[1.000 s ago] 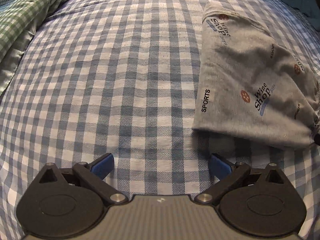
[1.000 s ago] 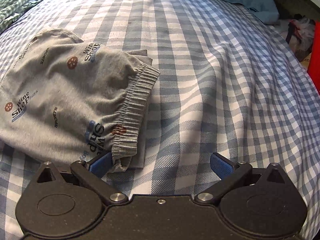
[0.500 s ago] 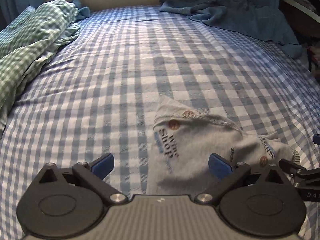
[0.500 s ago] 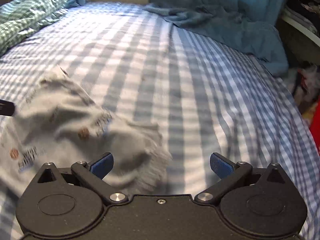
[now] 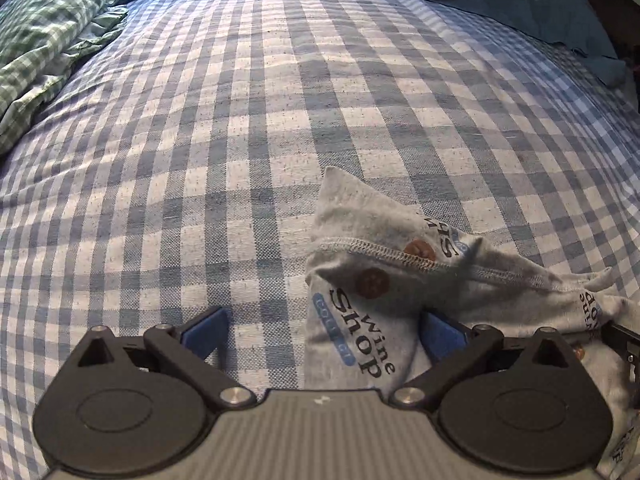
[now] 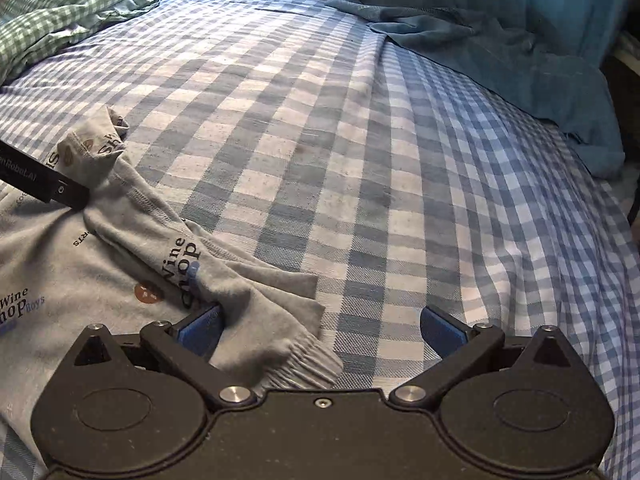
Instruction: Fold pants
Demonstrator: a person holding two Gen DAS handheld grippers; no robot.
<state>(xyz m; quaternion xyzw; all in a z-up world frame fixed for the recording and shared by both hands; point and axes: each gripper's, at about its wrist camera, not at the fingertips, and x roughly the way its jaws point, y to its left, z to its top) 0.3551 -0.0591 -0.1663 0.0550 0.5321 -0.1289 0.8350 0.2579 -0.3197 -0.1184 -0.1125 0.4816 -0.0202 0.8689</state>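
Left wrist view: left gripper (image 5: 322,334) fingers spread wide, gripping nothing; grey printed pants (image 5: 400,264) bunched on blue checked bed (image 5: 200,160), fabric against right-side blue pad (image 5: 442,336), left-side pad over bare sheet. Right wrist view: right gripper (image 6: 320,330) fingers also wide apart, nothing clamped; pants (image 6: 100,272) toward near left part of bed (image 6: 380,160), elastic waistband lying between pads, close to left pad (image 6: 200,330). Part of left gripper's black body (image 6: 36,178) touching pants at left. Green checked bedding (image 6: 72,4) at far left corner, blue cloth (image 6: 500,48) at far right corner.
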